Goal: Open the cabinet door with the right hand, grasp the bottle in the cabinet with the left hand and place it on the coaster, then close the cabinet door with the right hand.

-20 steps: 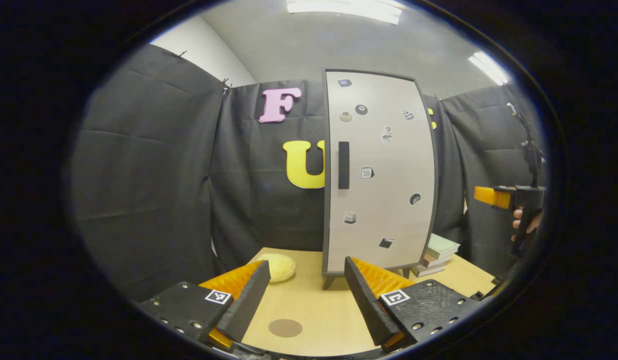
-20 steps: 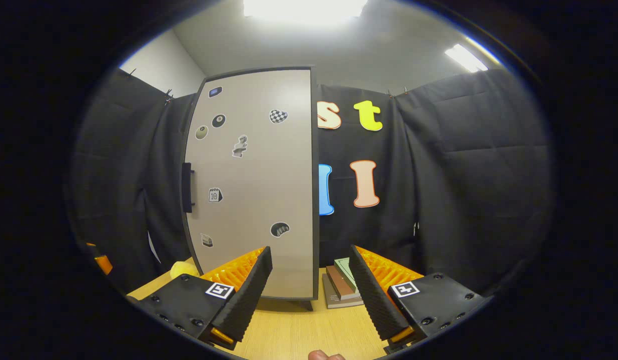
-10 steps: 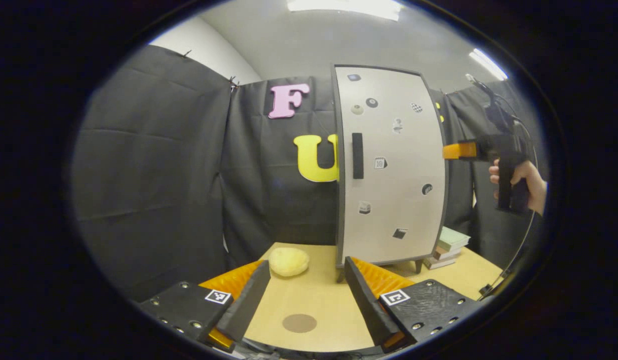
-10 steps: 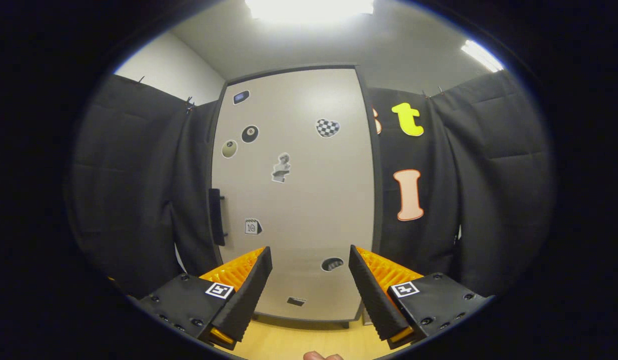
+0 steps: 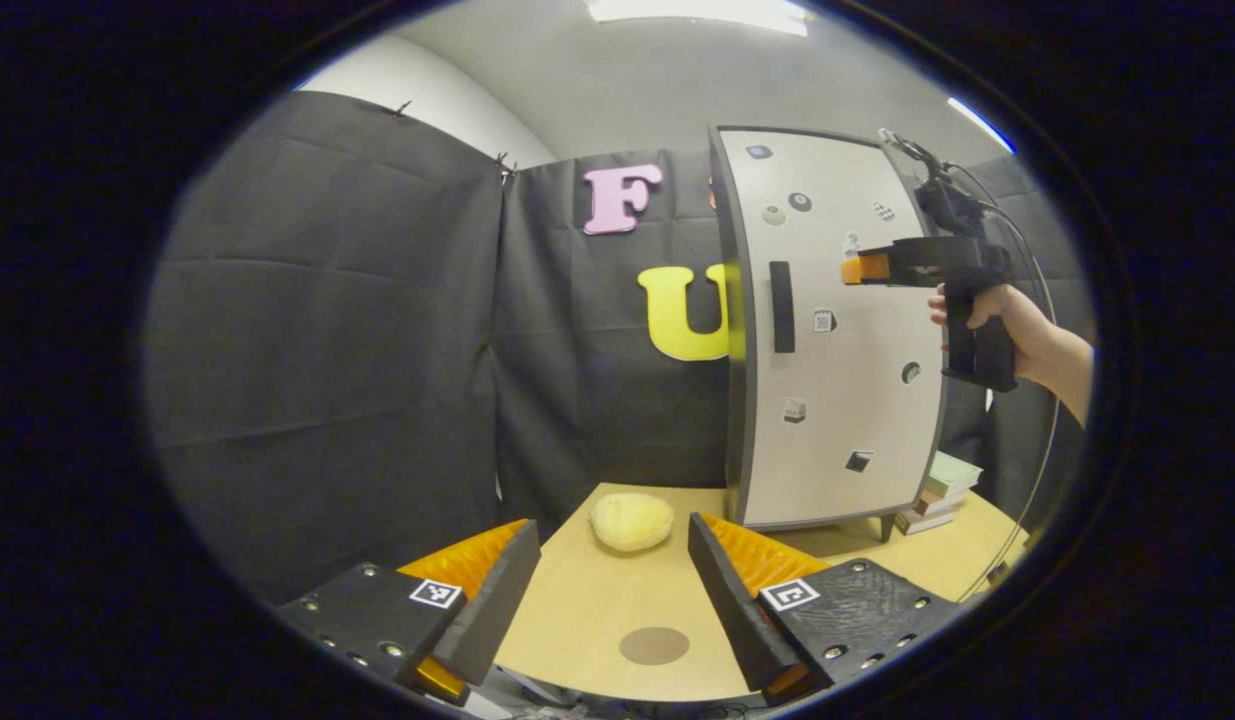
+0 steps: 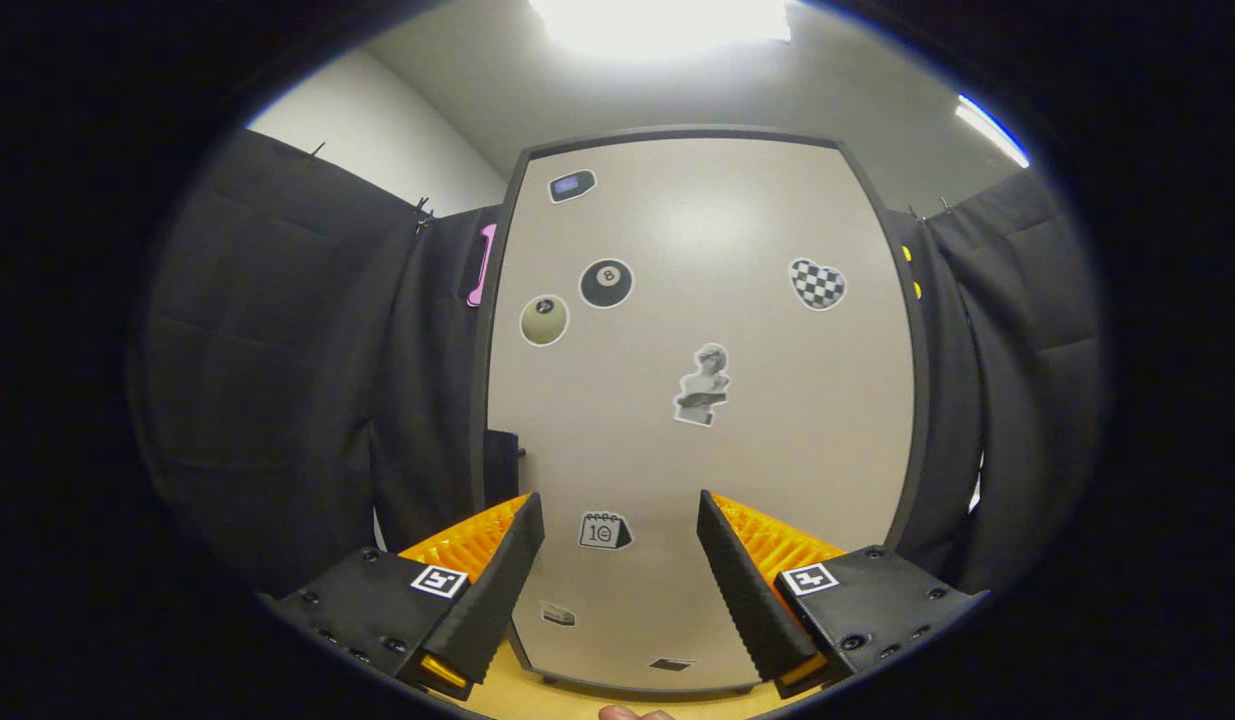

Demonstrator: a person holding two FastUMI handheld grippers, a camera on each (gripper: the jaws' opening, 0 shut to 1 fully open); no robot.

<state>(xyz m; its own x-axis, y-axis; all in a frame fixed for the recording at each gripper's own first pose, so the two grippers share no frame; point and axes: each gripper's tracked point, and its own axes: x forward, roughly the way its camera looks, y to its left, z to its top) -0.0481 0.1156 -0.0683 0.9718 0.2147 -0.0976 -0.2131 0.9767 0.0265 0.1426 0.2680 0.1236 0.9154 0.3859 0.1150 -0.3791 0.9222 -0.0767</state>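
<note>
A: Left gripper view first: what did it show?

B: That camera's own left gripper [image 5: 612, 590] hung low above the wooden table [image 5: 587, 610] with its fingers spread wide and nothing between them. A round brown coaster [image 5: 654, 645] lay flat on the table between and just ahead of the fingertips, and a pale yellow lump [image 5: 632, 521] sat farther back, near the foot of the cabinet [image 5: 837, 340].

A: Was the cabinet open?

B: No, its pale door [image 6: 702, 400] was closed, with the dark upright handle [image 5: 782, 306] along the left edge. Stickers dotted the door front. The bottle was out of sight, so I could not tell where it stood.

A: And the other tool?

B: A hand [image 5: 1007, 320] held the right gripper [image 5: 857, 268] up at handle height, its tip close in front of the door, to the right of the handle and apart from it. In the right gripper view the right gripper's fingers were spread apart and empty, facing the door front, with the handle [image 6: 499, 465] just above the left finger. A stack of books [image 5: 939, 490] lay on the table to the right of the cabinet
</note>
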